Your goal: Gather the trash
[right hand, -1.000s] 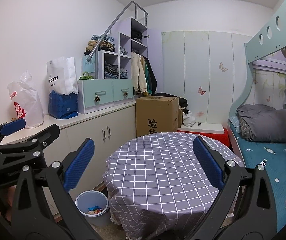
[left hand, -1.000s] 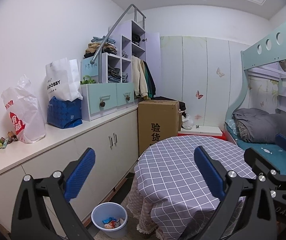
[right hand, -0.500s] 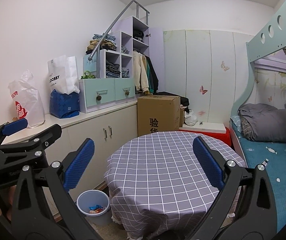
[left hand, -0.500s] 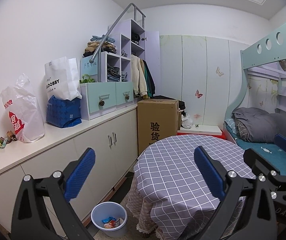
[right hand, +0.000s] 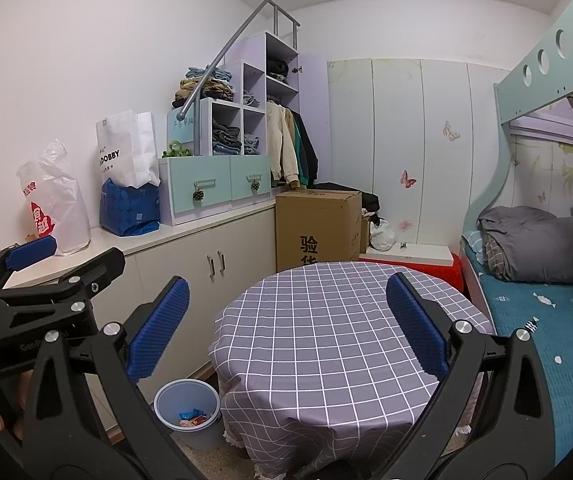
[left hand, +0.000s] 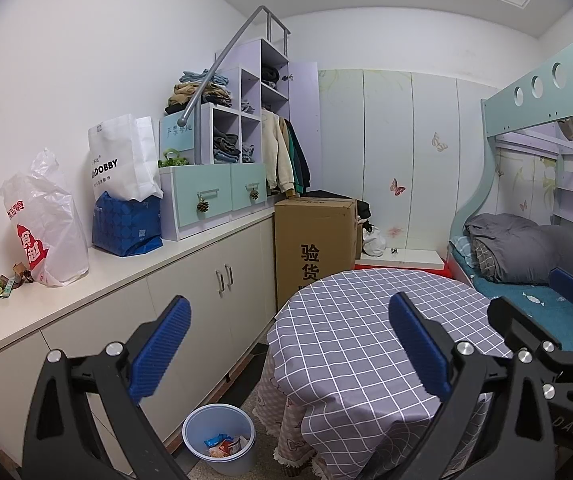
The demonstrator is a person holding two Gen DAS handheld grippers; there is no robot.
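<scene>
A pale blue bin [left hand: 220,437] [right hand: 187,409] with colourful wrappers inside stands on the floor between the cabinet and the round table. Small scraps of trash [left hand: 4,283] lie on the white countertop at the far left, beside a white plastic bag [left hand: 44,226] [right hand: 56,202]. My left gripper [left hand: 288,338] is open and holds nothing, raised above the table's left edge. My right gripper [right hand: 286,314] is also open and holds nothing, over the checked tablecloth [right hand: 334,328]. The left gripper shows at the left of the right wrist view.
A low white cabinet [left hand: 190,280] runs along the left wall with bags and shelves [left hand: 222,168] on it. A cardboard box [left hand: 314,244] stands behind the table. A bunk bed [right hand: 542,288] with a grey duvet fills the right side.
Both views have shifted slightly; the grippers stay open and nothing was picked up.
</scene>
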